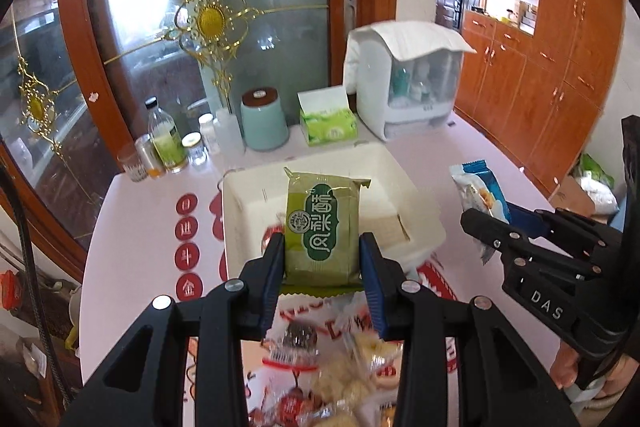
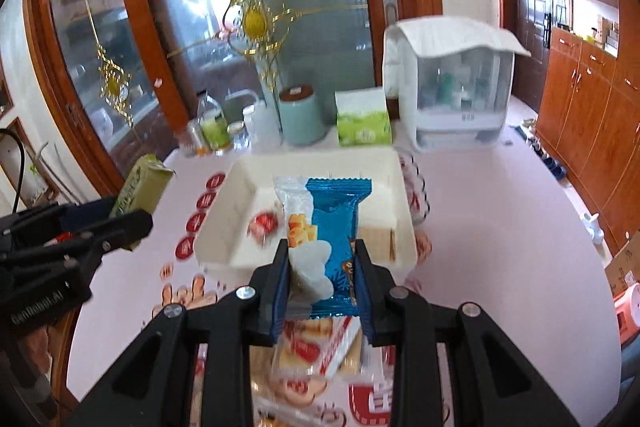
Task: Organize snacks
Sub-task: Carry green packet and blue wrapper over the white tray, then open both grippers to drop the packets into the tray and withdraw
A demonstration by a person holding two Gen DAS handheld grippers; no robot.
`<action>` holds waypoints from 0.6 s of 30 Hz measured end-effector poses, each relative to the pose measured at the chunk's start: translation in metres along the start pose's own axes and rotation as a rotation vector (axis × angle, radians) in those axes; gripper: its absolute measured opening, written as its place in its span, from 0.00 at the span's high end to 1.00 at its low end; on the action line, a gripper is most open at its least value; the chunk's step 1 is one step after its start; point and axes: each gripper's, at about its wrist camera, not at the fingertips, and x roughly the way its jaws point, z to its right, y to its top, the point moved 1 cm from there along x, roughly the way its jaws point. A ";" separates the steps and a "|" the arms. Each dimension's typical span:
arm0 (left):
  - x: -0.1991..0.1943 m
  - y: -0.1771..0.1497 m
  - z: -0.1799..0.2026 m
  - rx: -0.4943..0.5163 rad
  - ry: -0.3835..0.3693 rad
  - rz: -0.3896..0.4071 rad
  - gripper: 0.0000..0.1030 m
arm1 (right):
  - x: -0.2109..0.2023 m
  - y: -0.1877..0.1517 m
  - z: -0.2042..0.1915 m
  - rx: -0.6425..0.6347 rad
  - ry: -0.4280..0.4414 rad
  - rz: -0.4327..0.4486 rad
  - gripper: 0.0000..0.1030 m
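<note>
**Operator:** Right, starting at the left of the left wrist view: a glass bottle (image 1: pixel 165 143) with a green label stands at mid-left, then a mint canister (image 1: pixel 264 121) with a brown lid, then a green tissue box (image 1: pixel 328 123).

**Second:** And your own grip?

**Operator:** My left gripper (image 1: pixel 322 263) sits low centre, its blue pads pinching the sides of a green packet (image 1: pixel 322 231). That packet is a flat olive-green pillow pack with a darker green label, white characters and crimped ends, held upright in front of the white tray (image 1: pixel 424 211).

**Second:** Further right?

**Operator:** A white covered rack (image 1: pixel 404 83) in the upper right, and at the right edge my other tool with its snack.

**Second:** What does the right wrist view give?

**Operator:** At centre my right gripper (image 2: pixel 322 273) pinches a blue packet (image 2: pixel 336 223): shiny blue foil with a clear panel on its left showing pale biscuits and yellow cubes. It hangs before the tray, where a red-wrapped sweet (image 2: pixel 264 225) lies. More wrapped snacks (image 2: pixel 316 351) lie blurred on the pink table (image 2: pixel 500 227) beneath.
</note>
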 end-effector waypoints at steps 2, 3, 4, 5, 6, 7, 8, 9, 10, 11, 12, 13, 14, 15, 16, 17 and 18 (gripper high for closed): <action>0.004 0.008 -0.001 -0.006 0.007 0.008 0.66 | 0.004 0.011 0.000 0.004 -0.002 0.010 0.72; 0.006 0.013 -0.001 -0.007 0.011 0.011 0.66 | 0.006 0.016 0.000 0.006 -0.005 0.015 0.72; 0.009 0.017 -0.001 -0.010 0.018 0.015 0.66 | 0.009 0.020 0.001 0.007 -0.007 0.017 0.71; 0.013 0.021 -0.001 -0.012 0.026 0.018 0.66 | 0.013 0.025 0.001 0.011 -0.009 0.016 0.71; 0.016 0.024 -0.001 -0.013 0.034 0.022 0.66 | 0.015 0.028 0.002 0.014 -0.011 0.015 0.71; 0.020 0.027 -0.001 -0.014 0.045 0.026 0.66 | 0.018 0.032 0.003 0.017 -0.014 0.012 0.71; 0.025 0.030 -0.001 -0.016 0.057 0.025 0.66 | 0.022 0.035 0.003 0.015 -0.017 0.009 0.71; 0.028 0.031 -0.002 -0.018 0.060 0.022 0.66 | 0.026 0.037 0.004 0.013 -0.022 0.007 0.71; 0.033 0.032 -0.002 -0.023 0.064 0.017 0.66 | 0.030 0.038 0.005 0.011 -0.028 0.003 0.71; 0.039 0.033 -0.002 -0.027 0.069 0.008 0.66 | 0.034 0.039 0.005 0.009 -0.033 -0.003 0.71; 0.046 0.034 -0.002 -0.028 0.073 -0.004 0.66 | 0.039 0.040 0.006 0.008 -0.036 -0.010 0.71; 0.050 0.033 0.000 -0.027 0.077 -0.011 0.66 | 0.043 0.041 0.006 0.005 -0.040 -0.020 0.71; 0.056 0.032 0.000 -0.026 0.084 -0.020 0.66 | 0.048 0.041 0.007 0.001 -0.045 -0.031 0.71; 0.060 0.031 0.000 -0.027 0.088 -0.027 0.66 | 0.055 0.041 0.007 -0.004 -0.049 -0.044 0.71; 0.065 0.031 -0.001 -0.028 0.089 -0.032 0.66 | 0.058 0.040 0.007 -0.007 -0.052 -0.053 0.71; 0.070 0.031 -0.002 -0.032 0.092 -0.038 0.66 | 0.063 0.038 0.007 -0.015 -0.056 -0.065 0.71; 0.073 0.030 -0.002 -0.035 0.095 -0.042 0.66 | 0.068 0.037 0.006 -0.024 -0.060 -0.079 0.71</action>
